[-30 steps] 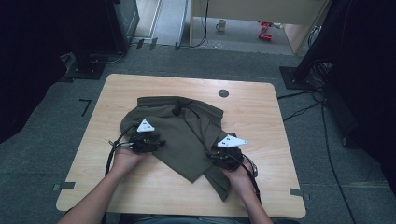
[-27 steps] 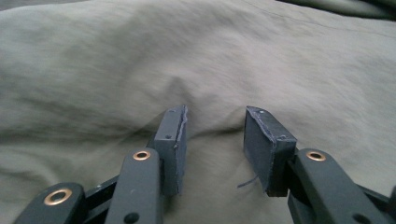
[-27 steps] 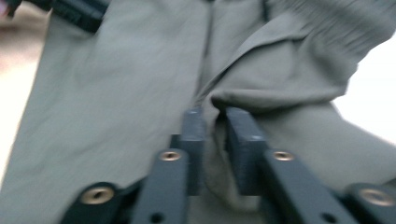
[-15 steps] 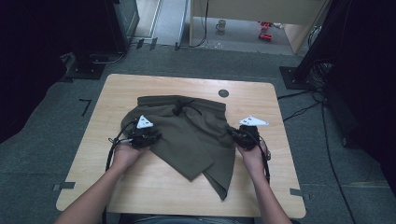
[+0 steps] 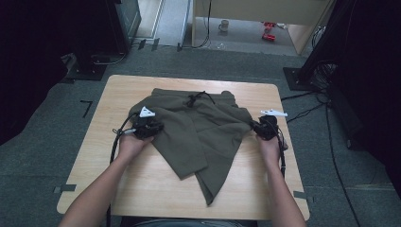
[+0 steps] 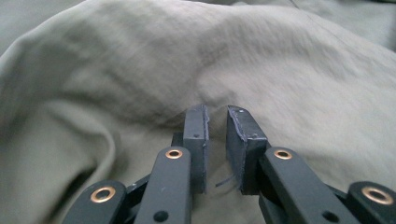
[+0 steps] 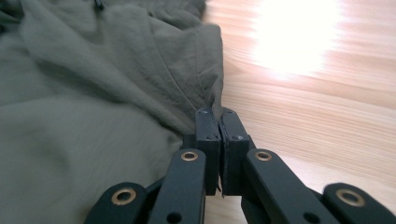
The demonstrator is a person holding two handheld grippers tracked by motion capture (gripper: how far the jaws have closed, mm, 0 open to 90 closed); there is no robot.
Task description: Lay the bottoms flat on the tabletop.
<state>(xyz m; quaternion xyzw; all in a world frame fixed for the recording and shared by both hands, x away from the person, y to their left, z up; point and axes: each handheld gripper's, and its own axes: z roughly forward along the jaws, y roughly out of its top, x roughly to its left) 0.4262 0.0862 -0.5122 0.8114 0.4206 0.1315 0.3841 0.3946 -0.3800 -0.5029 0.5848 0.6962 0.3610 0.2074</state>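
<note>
- Since the earlier frames the right gripper (image 5: 255, 126) has travelled from the lower middle of the garment out to the table's right side, dragging the cloth's right edge with it; the left gripper (image 5: 152, 127) shifted only a little.
- The olive garment (image 5: 198, 132) is now spread wider across the wooden table (image 5: 142, 189), its right corner pulled out to a point at the right gripper.
- Right gripper (image 7: 217, 116): jaws have just been closing and now sit pressed together on the garment's (image 7: 93, 93) hem, thin fabric edge pinched between the pads; bare table (image 7: 303, 93) beside it.
- Left gripper (image 6: 217, 114): jaws have just been closing, a narrow gap remains between the pads. Tips push into a fold of the garment (image 6: 233, 56). Cannot tell whether cloth is actually caught in the gap or just lies behind it.
- High view: left gripper sits at the garment's left edge, right gripper at its right edge, well apart, cloth stretched between them.
- Waistband with black drawstring (image 5: 196, 98) lies toward the table's far edge; one long tapering part of the cloth runs toward the near edge, ending short of it.
- Both hands hold the grippers low over the tabletop.
</note>
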